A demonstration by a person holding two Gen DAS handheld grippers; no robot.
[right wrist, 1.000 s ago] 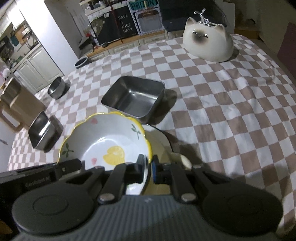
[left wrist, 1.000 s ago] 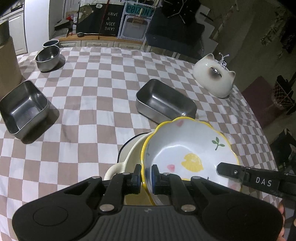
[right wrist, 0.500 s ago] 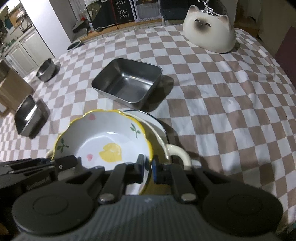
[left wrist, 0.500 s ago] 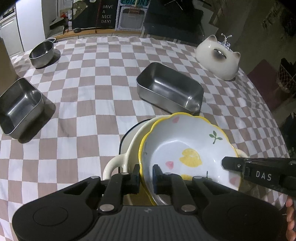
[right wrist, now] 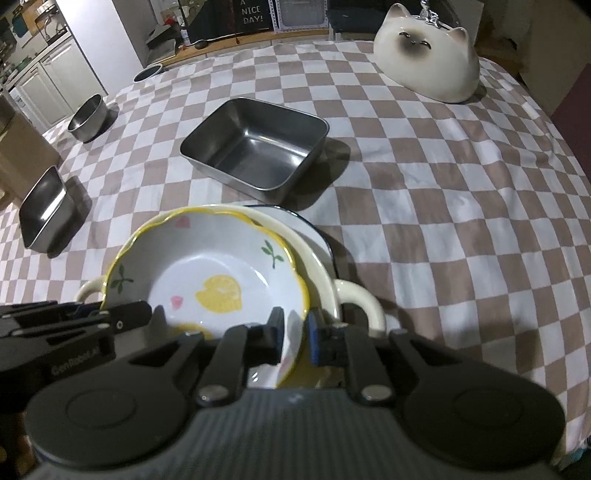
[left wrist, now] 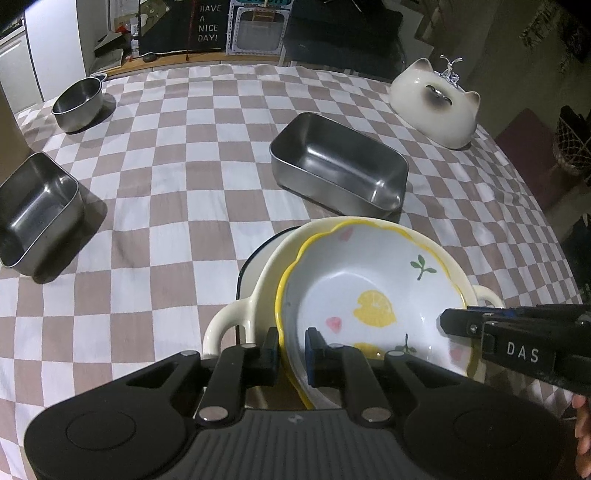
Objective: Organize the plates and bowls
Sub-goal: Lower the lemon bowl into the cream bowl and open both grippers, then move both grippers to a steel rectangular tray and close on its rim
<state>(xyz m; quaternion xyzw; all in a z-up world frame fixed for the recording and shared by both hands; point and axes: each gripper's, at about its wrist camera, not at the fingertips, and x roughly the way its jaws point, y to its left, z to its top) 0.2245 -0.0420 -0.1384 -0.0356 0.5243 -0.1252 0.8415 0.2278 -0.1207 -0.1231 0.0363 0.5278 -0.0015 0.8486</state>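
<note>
Bowl with the lemon sits in the cream dish; left gripper and right gripper both pinch its rim. Metal pans in the upper frame wait.

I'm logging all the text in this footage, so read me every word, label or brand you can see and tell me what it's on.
"HAVE A NICE DAY!" on the black sign behind the table; the right wrist view shows only "A NICE DAY!".
"DAS" on the right gripper, on its side.
"GenRobot.AI", faint and partly blurred, on the left gripper, on its side.
The framed poster beside the sign has a heading cut off at the top, unreadable.
</note>
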